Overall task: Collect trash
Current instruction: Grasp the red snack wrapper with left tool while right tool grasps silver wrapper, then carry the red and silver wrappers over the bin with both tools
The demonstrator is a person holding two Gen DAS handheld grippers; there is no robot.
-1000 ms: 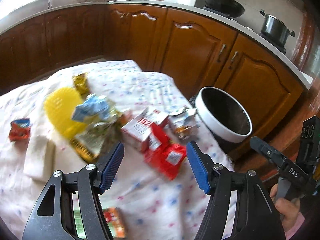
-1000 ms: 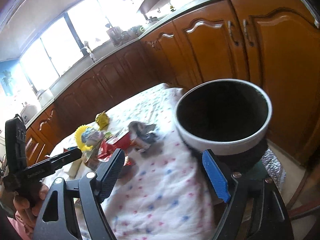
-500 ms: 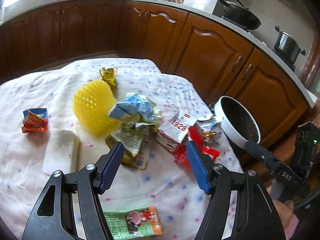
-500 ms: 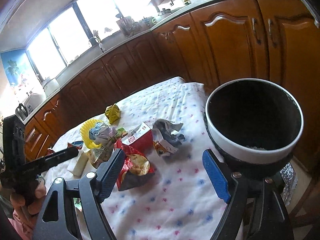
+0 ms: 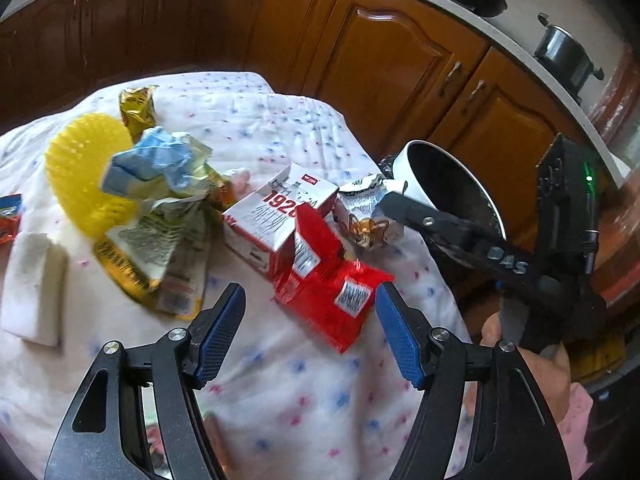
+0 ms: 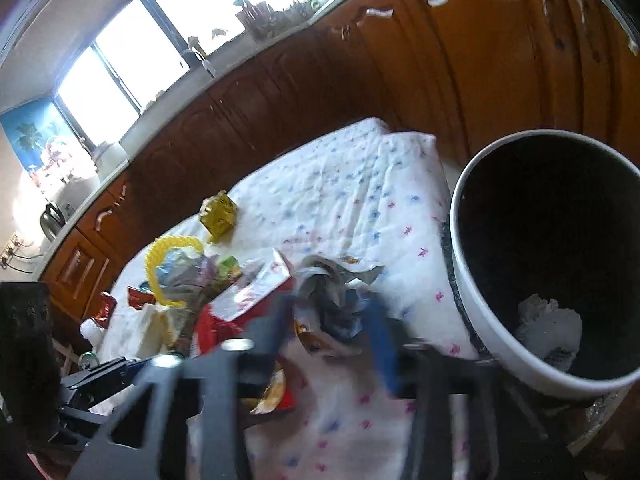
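Right gripper [image 6: 332,312] now down, blurred, jaws around crumpled wrapper [image 6: 332,300], grip unclear; left gripper [image 5: 310,332] agape.

Bare cloth lies along the table's [image 5: 280,380] near edge, giving open passage up to the red wrapper [image 5: 332,300]. Beyond it, the carton [image 5: 276,216], crumpled wrappers [image 5: 160,184] and yellow basket [image 5: 80,176] crowd the middle. The bin [image 6: 480,304] blocks the right edge.

Right hand-held gripper [image 6: 334,312], motion-blurred, is sitting with its jaws either side of a crumpled grey wrapper [image 6: 332,300] on the cloth-covered counter [image 6: 360,192]. White bin [image 6: 496,344] is standing just right of the wrapper, holding crumpled paper [image 6: 548,328]. Yellow wrapper [image 6: 218,216] is lying well beyond it.
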